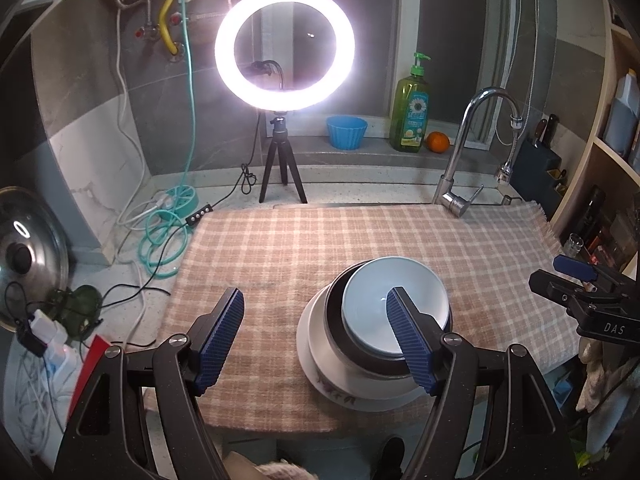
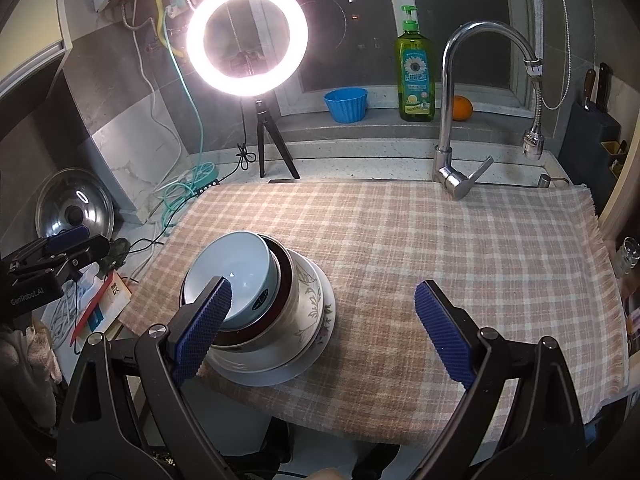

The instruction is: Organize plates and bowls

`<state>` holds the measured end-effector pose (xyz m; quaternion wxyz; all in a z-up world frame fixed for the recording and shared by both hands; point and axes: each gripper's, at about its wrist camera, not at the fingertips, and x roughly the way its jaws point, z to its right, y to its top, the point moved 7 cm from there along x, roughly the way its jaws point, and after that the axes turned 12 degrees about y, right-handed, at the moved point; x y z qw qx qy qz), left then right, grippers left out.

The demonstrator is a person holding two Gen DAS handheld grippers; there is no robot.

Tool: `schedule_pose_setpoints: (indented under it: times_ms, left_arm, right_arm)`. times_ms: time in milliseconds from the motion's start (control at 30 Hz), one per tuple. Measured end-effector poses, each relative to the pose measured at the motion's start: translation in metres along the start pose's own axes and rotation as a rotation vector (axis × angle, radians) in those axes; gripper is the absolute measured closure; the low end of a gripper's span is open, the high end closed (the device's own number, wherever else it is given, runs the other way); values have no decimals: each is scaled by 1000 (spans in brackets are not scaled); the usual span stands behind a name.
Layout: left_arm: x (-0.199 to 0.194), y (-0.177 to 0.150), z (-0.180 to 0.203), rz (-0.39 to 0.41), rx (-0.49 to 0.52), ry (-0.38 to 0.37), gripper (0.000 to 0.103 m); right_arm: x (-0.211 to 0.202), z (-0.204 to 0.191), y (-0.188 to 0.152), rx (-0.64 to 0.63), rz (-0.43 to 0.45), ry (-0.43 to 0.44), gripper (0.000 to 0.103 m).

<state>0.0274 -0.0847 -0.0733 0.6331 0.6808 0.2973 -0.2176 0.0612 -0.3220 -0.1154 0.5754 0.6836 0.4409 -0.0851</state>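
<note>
The stack of dishes sits on the checked cloth (image 2: 400, 240) that covers the tabletop, toward the near edge of it. At the bottom lies a white plate (image 2: 280, 372) with a flower pattern on its rim; on it rests a patterned bowl (image 2: 308, 300), then a dark-rimmed bowl (image 2: 285, 276), and topmost a pale blue bowl (image 2: 236, 264), nested and leaning slightly to one side. In the left wrist view the same stack appears right of centre, the pale blue bowl (image 1: 394, 292) uppermost above the white plate (image 1: 316, 364). The left claw (image 1: 316, 340) stands spread, with nothing between its blue ribbed pads; its right pad overlaps the stack in the picture, though contact cannot be confirmed. The right claw (image 2: 324, 332) is likewise spread and empty, its left pad in front of the stack's near side, contact again not determinable. Each claw shows at the edge of the other's view, apart from the dishes. Behind the cloth stand a lit ring light (image 2: 247, 36) on a small tripod, a blue cup (image 2: 346, 105), a green detergent bottle (image 2: 415, 76), an orange (image 2: 462, 108) and a chrome faucet (image 2: 460, 120). A pot lid (image 2: 74, 212) leans at the left.
</note>
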Motion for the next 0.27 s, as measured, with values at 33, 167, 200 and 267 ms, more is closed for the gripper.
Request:
schedule_pose_setpoints:
  times_ms: [33, 167, 200, 267]
  left_arm:
    - [0, 0, 0, 2, 2, 0, 29]
    - [0, 1, 1, 0, 0, -5, 29]
    - [0, 0, 1, 0, -3, -7, 29]
    - [0, 1, 0, -1, -7, -9, 29]
  right_arm:
    - [0, 0, -1, 3, -1, -1, 8]
    - [0, 1, -2, 9, -2, 1, 8]
    - [0, 1, -3, 11, -2, 0, 8]
    - [0, 2, -2, 9, -2, 1, 8]
